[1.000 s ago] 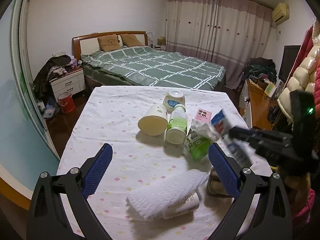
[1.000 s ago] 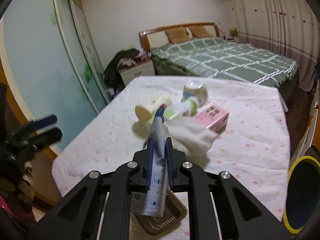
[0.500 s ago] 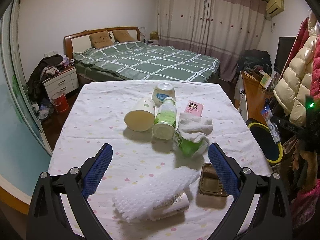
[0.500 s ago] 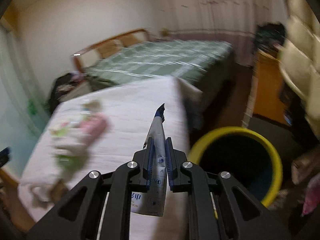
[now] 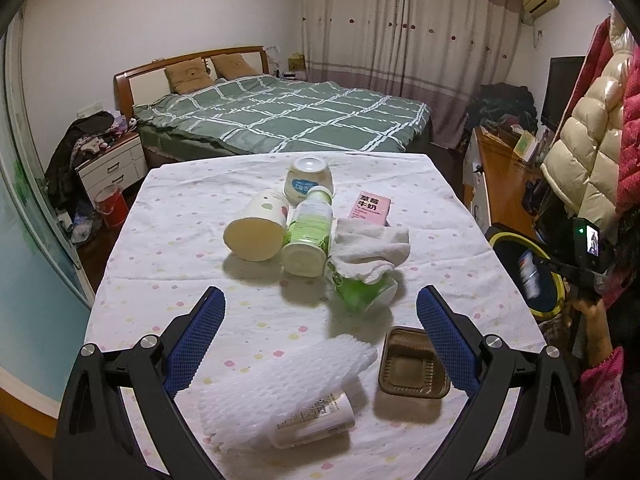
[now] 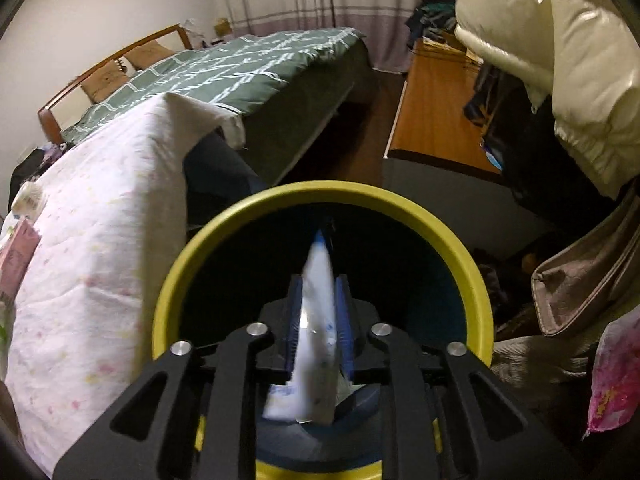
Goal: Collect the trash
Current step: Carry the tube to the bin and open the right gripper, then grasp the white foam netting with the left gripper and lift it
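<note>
I see bench cloth (image 5: 168, 216): matt cotton, dotted | foam sleeve (image 5: 280, 384): white, ribbed mesh | tray (image 5: 412, 368): brown glossy plastic | bin rim (image 6: 188, 264): smooth yellow plastic | wrapper (image 6: 316, 320): shiny plastic film | left hand-held gripper (image 5: 320, 332) pads (image 5: 196, 340): blue, rough-textured | coat (image 6: 560, 52): glossy, quilted

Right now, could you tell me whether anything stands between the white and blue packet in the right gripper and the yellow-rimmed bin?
Nothing visible does. The right gripper, its jaws just opening, has the white and blue packet between them directly over the open mouth of the yellow-rimmed bin, whose dark inside looks clear below it.
</note>
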Action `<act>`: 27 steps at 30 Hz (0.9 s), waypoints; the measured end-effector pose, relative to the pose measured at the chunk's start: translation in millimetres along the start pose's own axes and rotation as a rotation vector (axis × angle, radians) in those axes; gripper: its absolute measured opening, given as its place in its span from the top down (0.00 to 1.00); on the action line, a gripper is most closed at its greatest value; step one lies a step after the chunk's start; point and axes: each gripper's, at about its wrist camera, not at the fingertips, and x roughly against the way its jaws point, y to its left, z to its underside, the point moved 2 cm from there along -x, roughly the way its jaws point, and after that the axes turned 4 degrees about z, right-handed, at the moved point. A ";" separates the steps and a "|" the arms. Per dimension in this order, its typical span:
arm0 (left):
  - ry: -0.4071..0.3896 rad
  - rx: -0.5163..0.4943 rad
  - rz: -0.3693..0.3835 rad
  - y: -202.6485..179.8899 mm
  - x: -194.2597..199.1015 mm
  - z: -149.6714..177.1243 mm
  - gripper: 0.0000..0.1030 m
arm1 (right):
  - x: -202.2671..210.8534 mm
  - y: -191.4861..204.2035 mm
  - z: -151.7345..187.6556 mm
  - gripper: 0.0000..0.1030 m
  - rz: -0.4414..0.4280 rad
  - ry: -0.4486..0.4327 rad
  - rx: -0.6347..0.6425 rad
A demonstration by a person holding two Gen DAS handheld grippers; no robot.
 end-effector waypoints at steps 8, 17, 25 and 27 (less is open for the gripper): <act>0.035 -0.072 0.052 -6.9 -7.5 10.6 0.08 | 17.1 0.0 1.8 0.75 0.010 -0.027 -0.004; 0.158 -0.218 0.083 -4.8 -25.7 44.1 0.30 | 34.1 19.5 6.6 0.74 -0.022 -0.040 0.023; 0.237 -0.216 0.113 5.8 -45.1 60.0 0.40 | 35.8 32.5 6.0 0.73 -0.043 -0.038 0.042; 0.245 -0.230 0.113 4.3 -47.5 61.6 0.40 | 36.9 34.4 6.2 0.74 -0.045 -0.039 0.044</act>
